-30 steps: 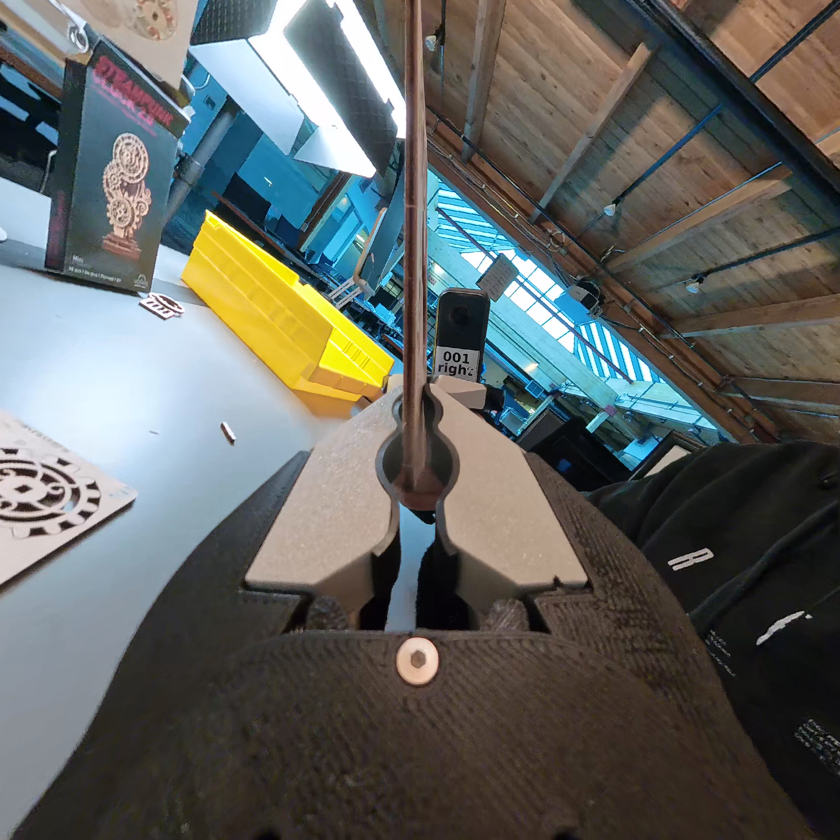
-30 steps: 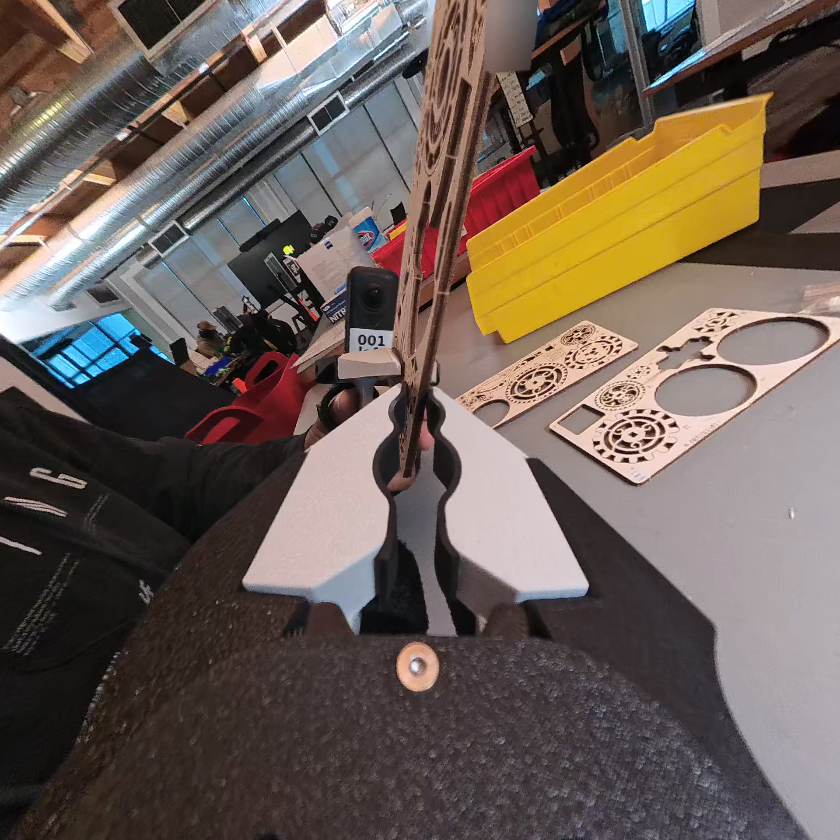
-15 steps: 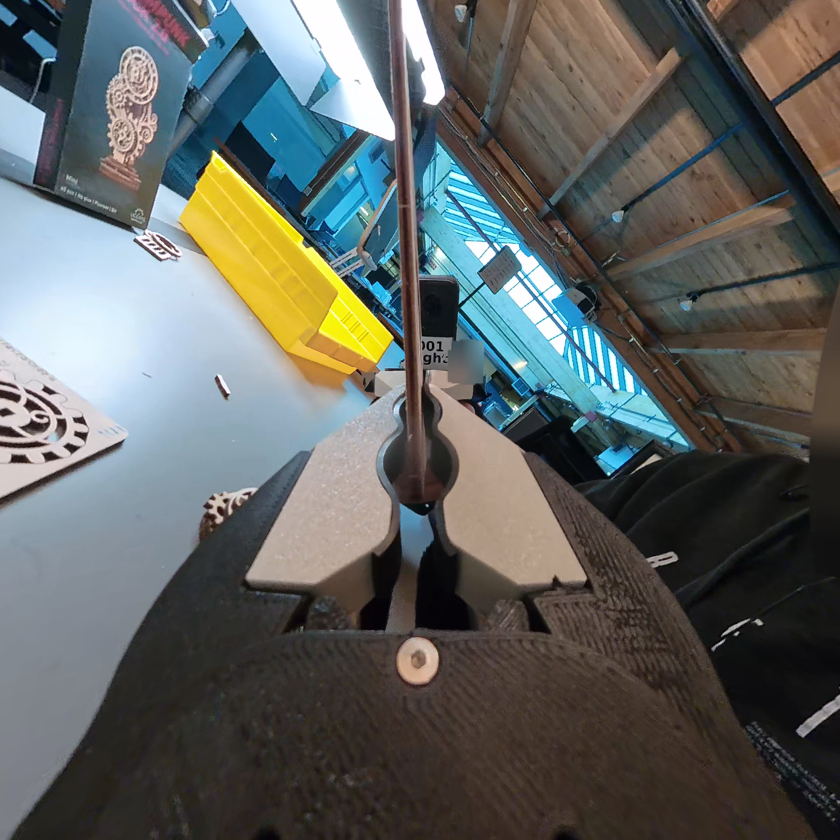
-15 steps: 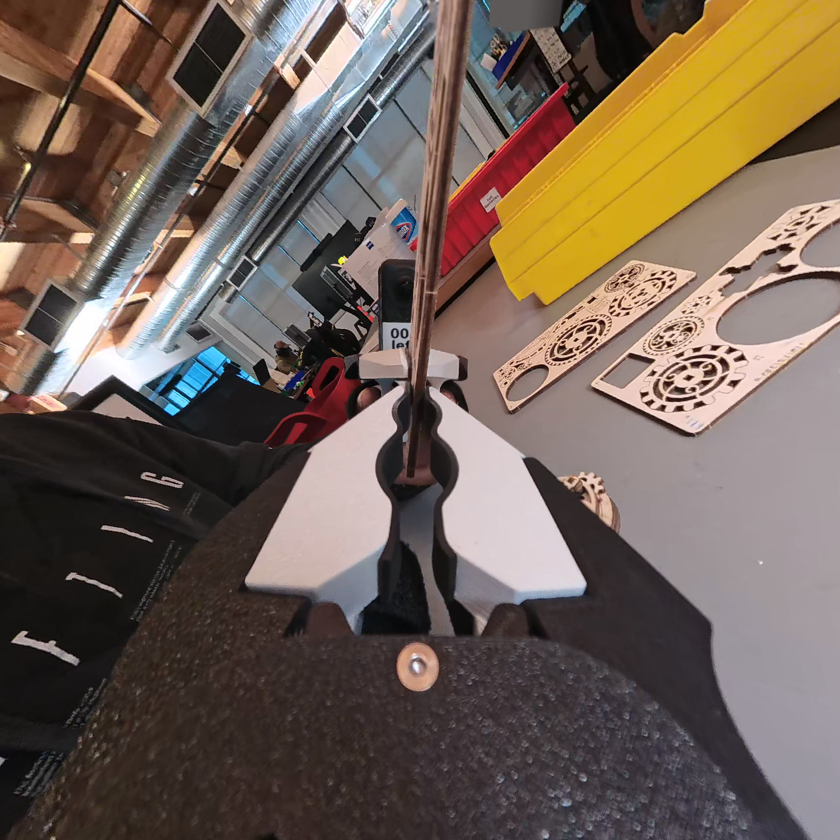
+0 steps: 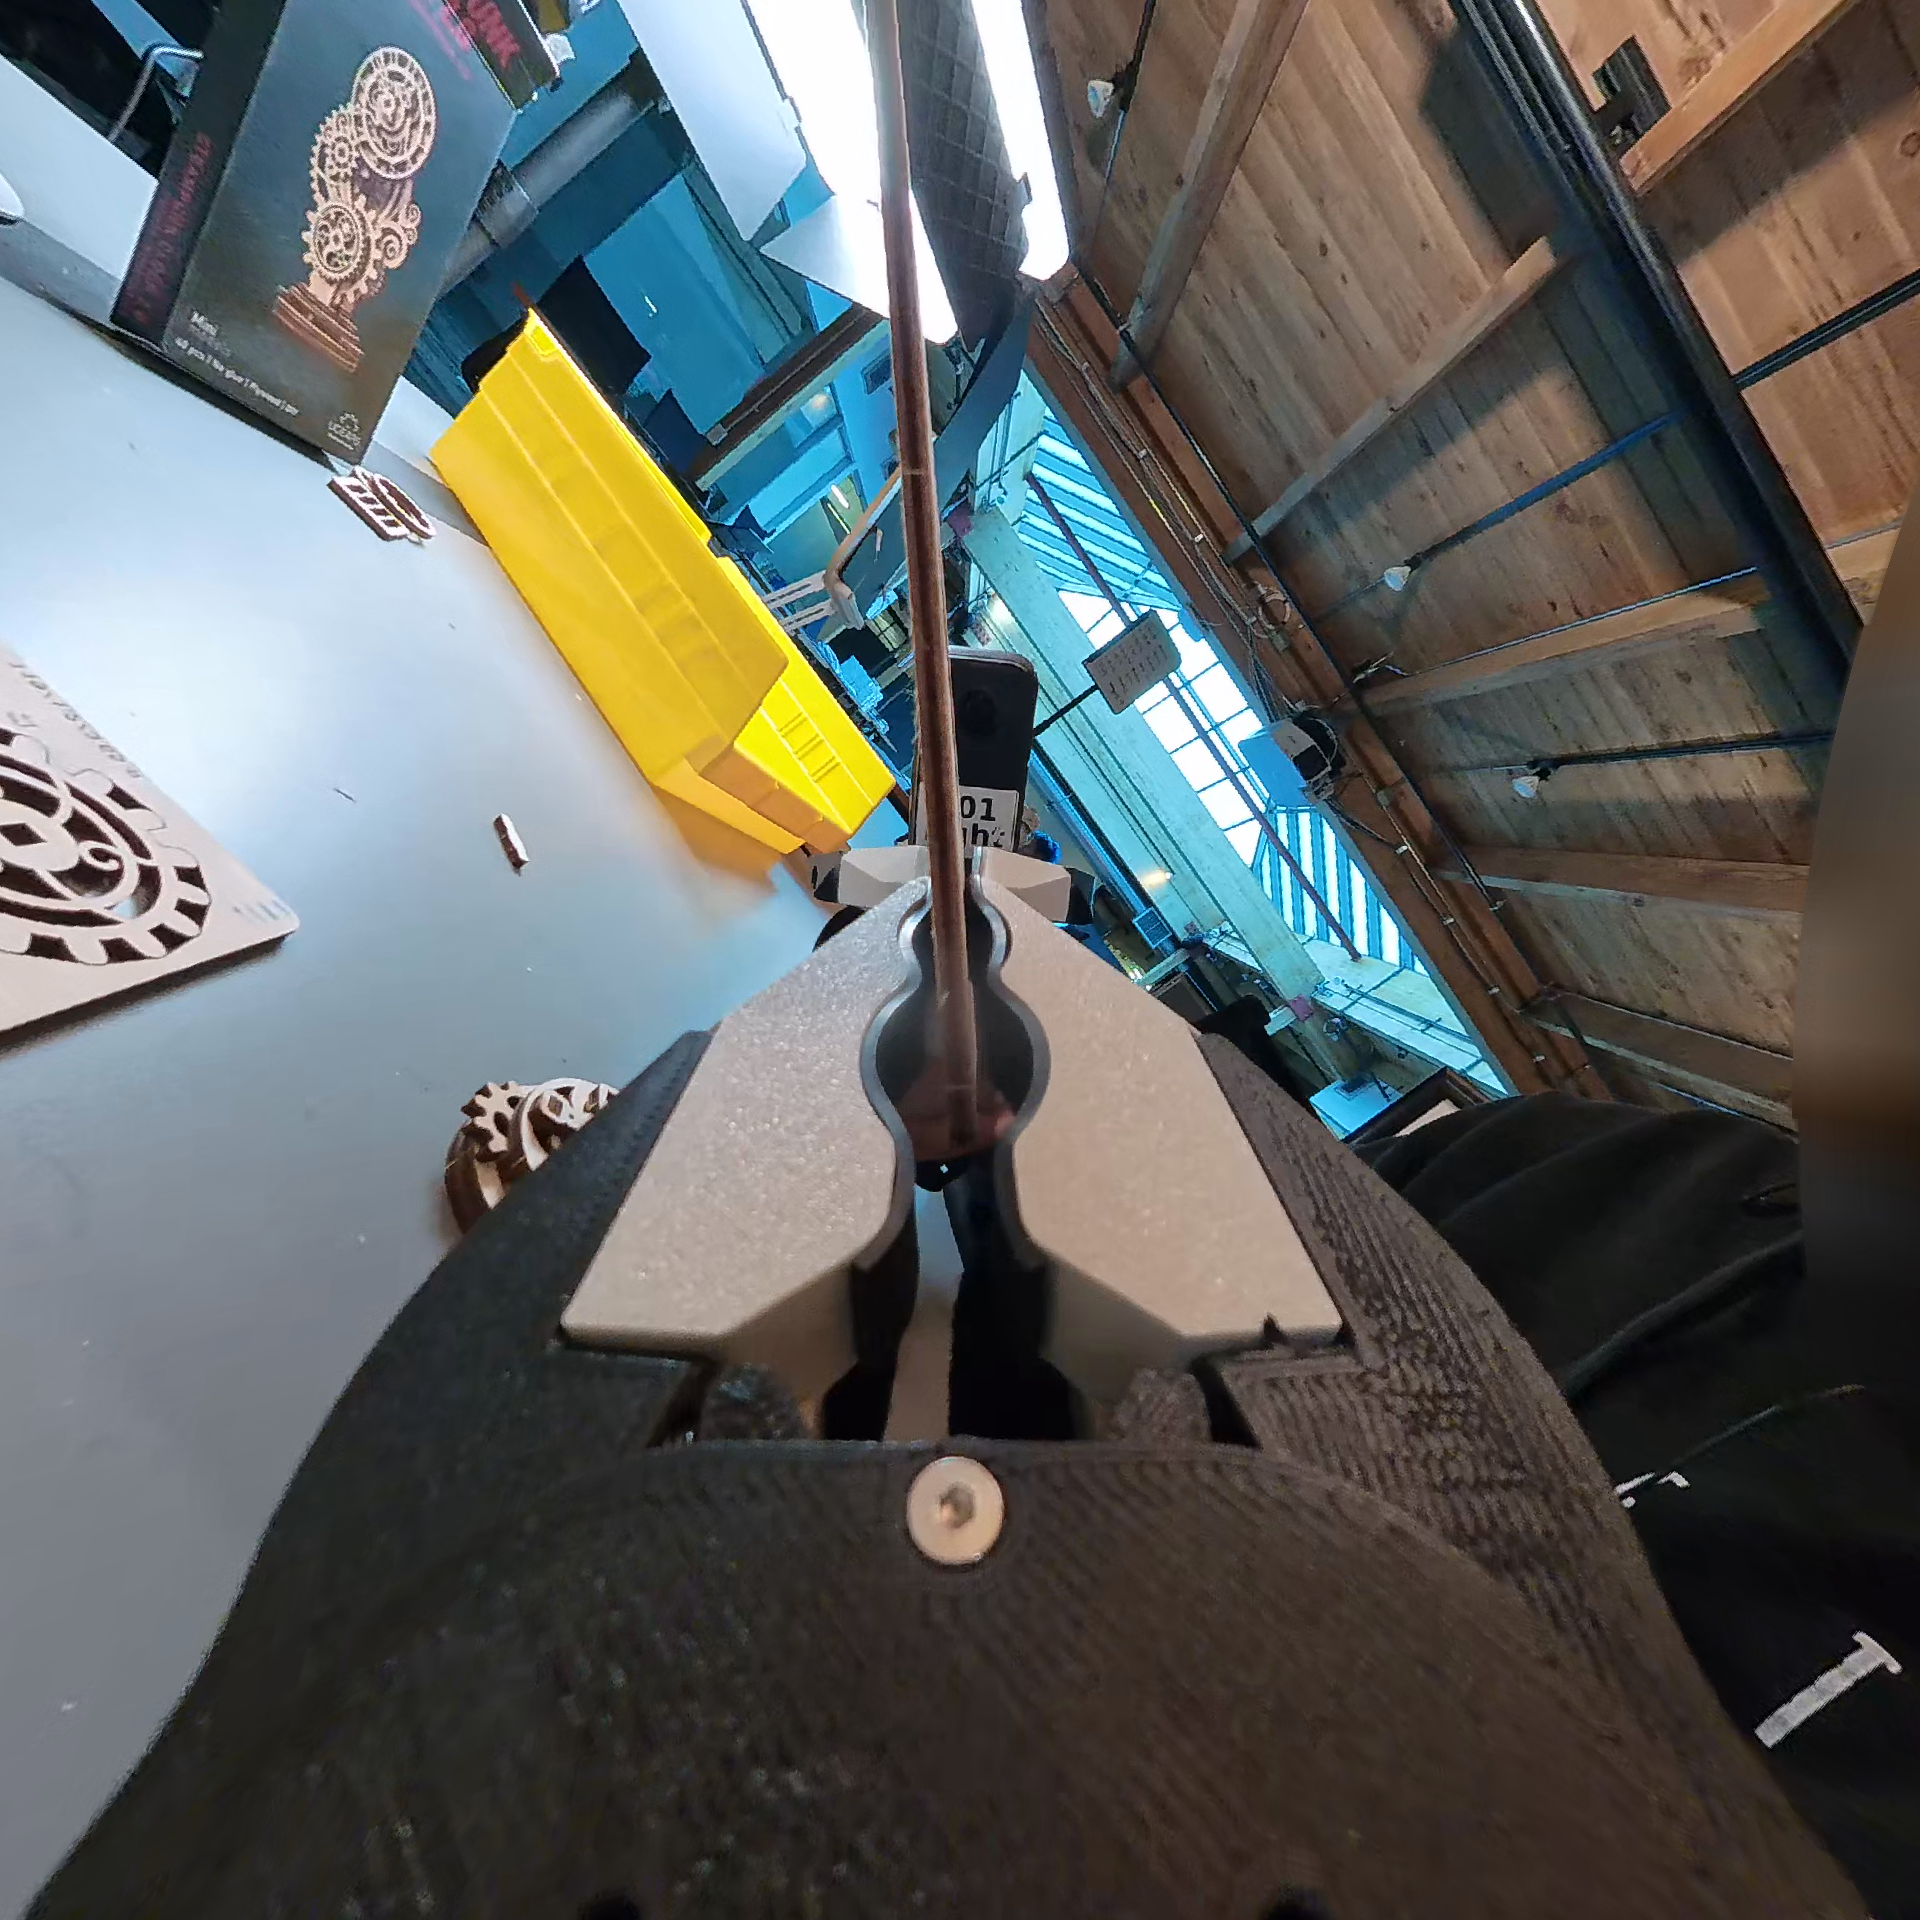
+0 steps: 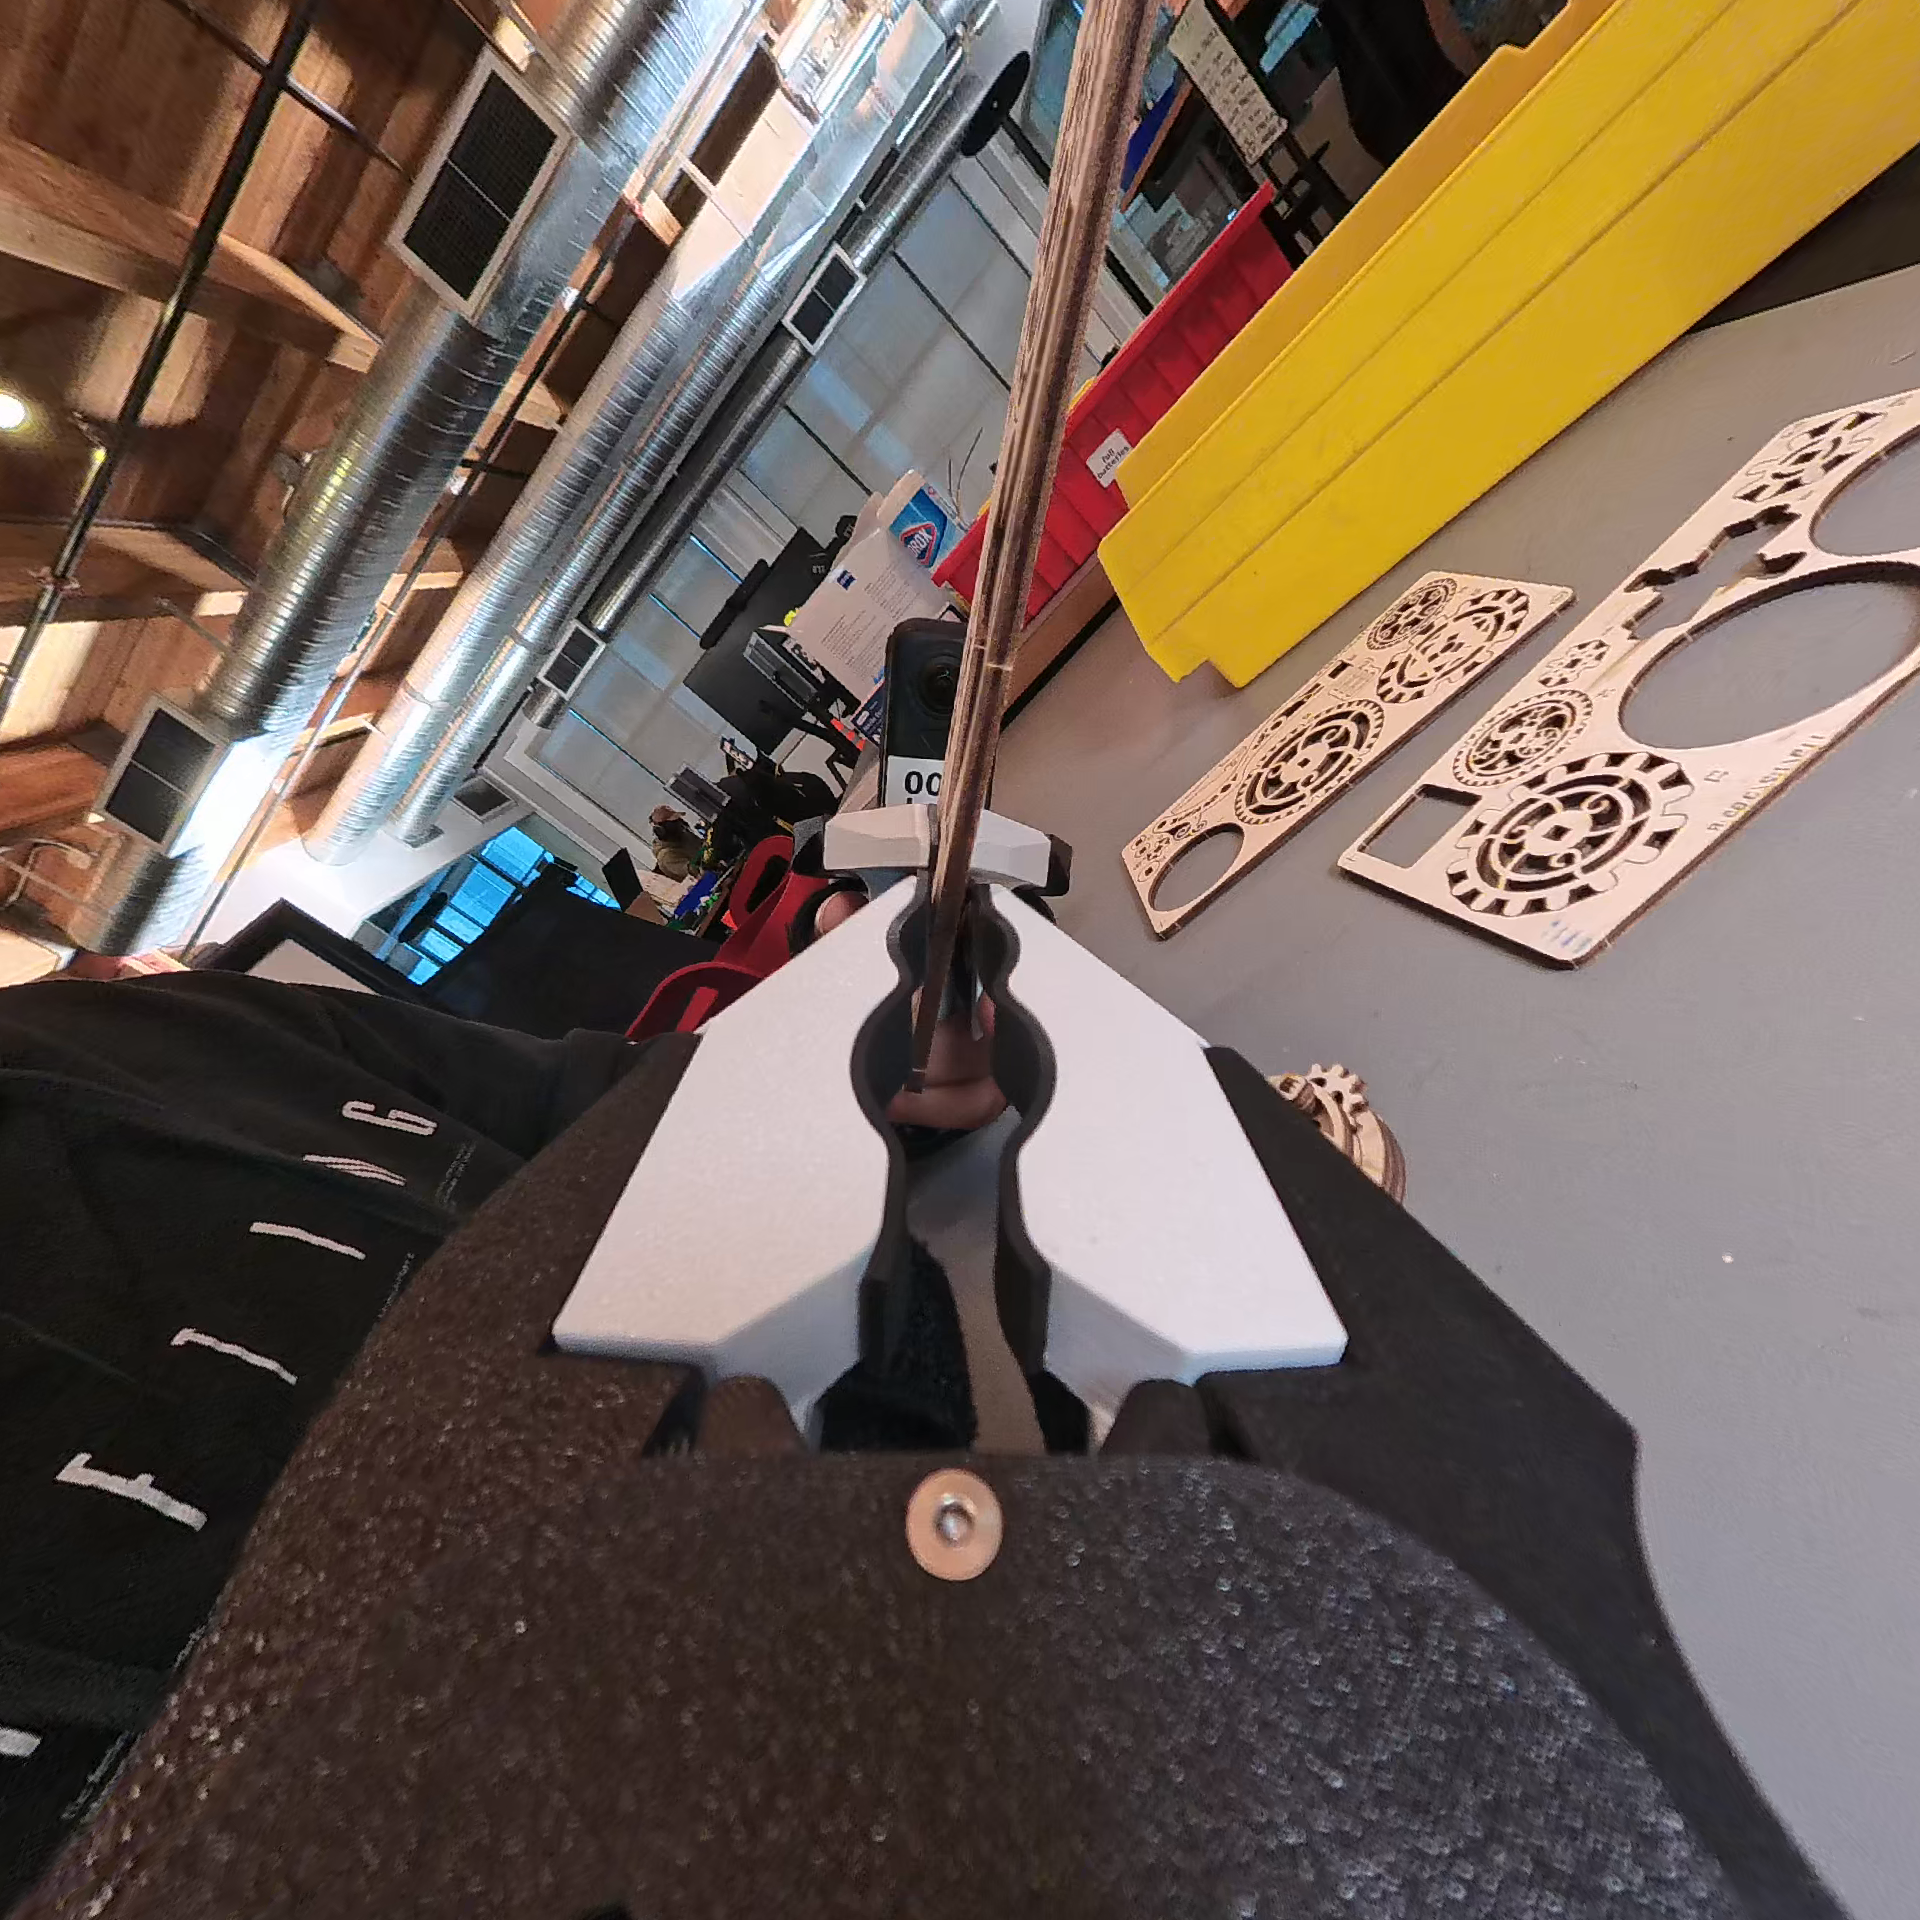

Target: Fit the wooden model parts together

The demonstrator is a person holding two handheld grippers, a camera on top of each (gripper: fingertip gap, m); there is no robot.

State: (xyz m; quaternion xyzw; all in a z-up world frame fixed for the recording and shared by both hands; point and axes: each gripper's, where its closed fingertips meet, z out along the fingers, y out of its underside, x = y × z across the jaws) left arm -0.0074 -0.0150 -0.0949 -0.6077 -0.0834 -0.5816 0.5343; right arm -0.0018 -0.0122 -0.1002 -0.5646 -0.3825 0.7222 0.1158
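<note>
Grey worktop (image 5: 312, 665) carries the clutter around both grippers. In the left wrist view a yellow bin (image 5: 623, 582) lies toward the far edge, with a dark kit box (image 5: 301, 197) standing upright to its left and a small cut-out piece (image 5: 379, 506) flat between them. A fretted sheet (image 5: 94, 883) lies at the left edge, a tiny wood chip (image 5: 509, 840) sits loose near the bin, and a gear assembly (image 5: 520, 1127) rests on the worktop, partly hidden by the gripper body. In the right wrist view two fretted sheets (image 6: 1340, 748) (image 6: 1662, 727) lie side by side in front of the yellow bin (image 6: 1507, 343), with a red bin (image 6: 1101, 436) beyond it. A black sleeve (image 6: 239, 1195) fills the left side.

Both grippers clamp one thin wooden panel (image 5: 925, 582), held above the worktop and seen edge-on. The left gripper (image 5: 951, 935) has its fingers (image 5: 790, 1132) clenched on the panel's lower end; the right gripper (image 6: 951, 925) grips the same panel (image 6: 1049, 416) from the opposite side. Its long axis runs up and away from each camera, out of the top of the picture.
</note>
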